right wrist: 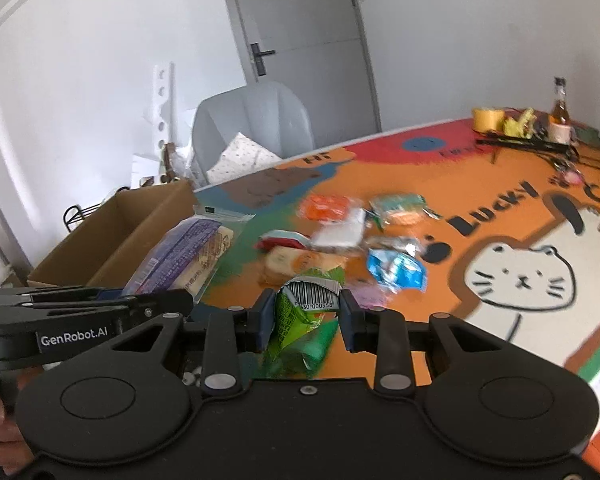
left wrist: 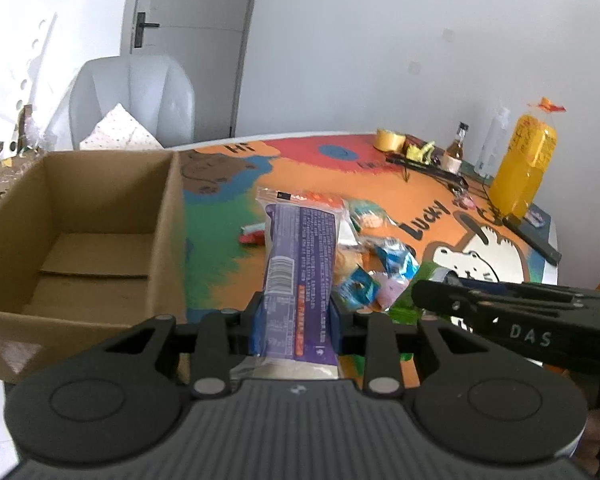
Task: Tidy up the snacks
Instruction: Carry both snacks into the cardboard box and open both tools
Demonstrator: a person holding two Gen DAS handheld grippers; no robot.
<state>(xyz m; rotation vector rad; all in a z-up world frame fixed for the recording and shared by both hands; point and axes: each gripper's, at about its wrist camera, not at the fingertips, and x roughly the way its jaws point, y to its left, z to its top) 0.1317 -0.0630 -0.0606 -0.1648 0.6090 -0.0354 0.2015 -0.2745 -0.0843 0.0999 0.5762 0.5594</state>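
Observation:
My left gripper [left wrist: 296, 316] is shut on a long purple snack packet [left wrist: 300, 264] and holds it above the table, just right of an open cardboard box [left wrist: 96, 216]. The packet also shows in the right wrist view [right wrist: 180, 256], beside the box [right wrist: 116, 232]. My right gripper [right wrist: 306, 316] is shut on a green snack packet [right wrist: 300, 320] with a barcode, held above the table edge. A pile of several small snacks [right wrist: 348, 232] lies on the colourful table mat [right wrist: 500, 272]; it also shows in the left wrist view [left wrist: 372, 264].
A tall yellow-orange bag [left wrist: 524, 164], a small bottle [left wrist: 458, 144], tape rolls [left wrist: 390, 139] and a black rack [left wrist: 424, 168] stand at the table's far right. A grey chair [left wrist: 132, 100] with a cushion stands behind the box. A door is behind it.

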